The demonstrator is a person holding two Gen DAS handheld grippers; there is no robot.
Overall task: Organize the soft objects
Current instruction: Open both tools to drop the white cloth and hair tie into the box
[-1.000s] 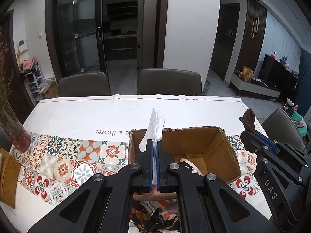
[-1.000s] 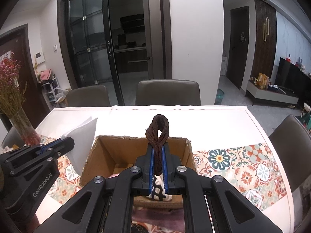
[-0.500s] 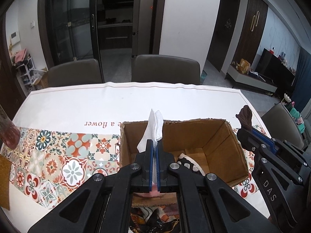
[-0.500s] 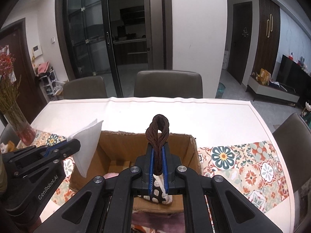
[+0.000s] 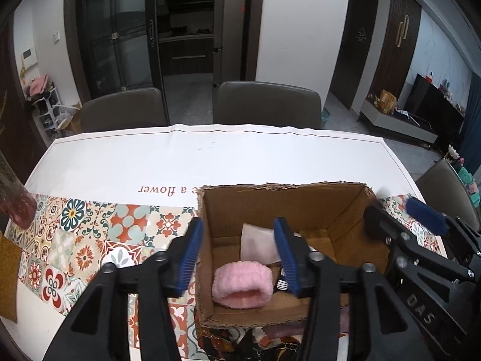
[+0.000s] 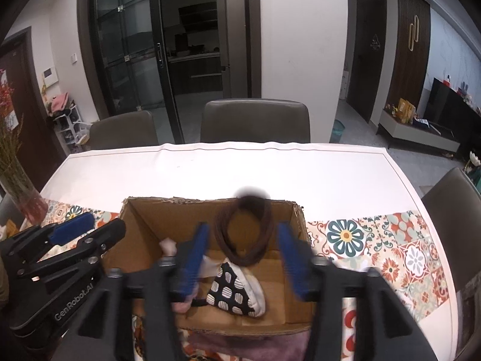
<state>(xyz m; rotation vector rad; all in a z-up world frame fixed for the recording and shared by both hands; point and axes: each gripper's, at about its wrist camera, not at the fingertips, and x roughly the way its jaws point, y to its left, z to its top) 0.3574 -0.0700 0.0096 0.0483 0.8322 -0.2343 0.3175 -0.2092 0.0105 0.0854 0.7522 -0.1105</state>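
An open cardboard box (image 5: 282, 195) (image 6: 210, 203) stands on the tablecloth. My left gripper (image 5: 239, 255) hovers over its left wall, jaws opening and pads touching nothing. Below it in the box lie a white cloth (image 5: 257, 245) and a pink fluffy band (image 5: 242, 285). My right gripper (image 6: 243, 258) is over the box's middle, jaws also opening. A brown hair-tie loop (image 6: 221, 234) hangs loose and blurred between its pads, touching neither. A black-and-white spotted pouch (image 6: 234, 293) lies under it. Each gripper shows at the edge of the other's view.
A glass vase of flowers (image 6: 25, 201) stands at the table's left edge, with a woven mat (image 5: 9, 273) near it. Patterned fabric (image 5: 240, 340) lies under the box's near side. Chairs (image 6: 255, 120) line the far side, and another stands at right (image 6: 451, 210).
Both grippers sank toward the box and opened. The white cloth left the left jaws and lies in the box. The brown loop, pinched before, has sprung wide between the right jaws.
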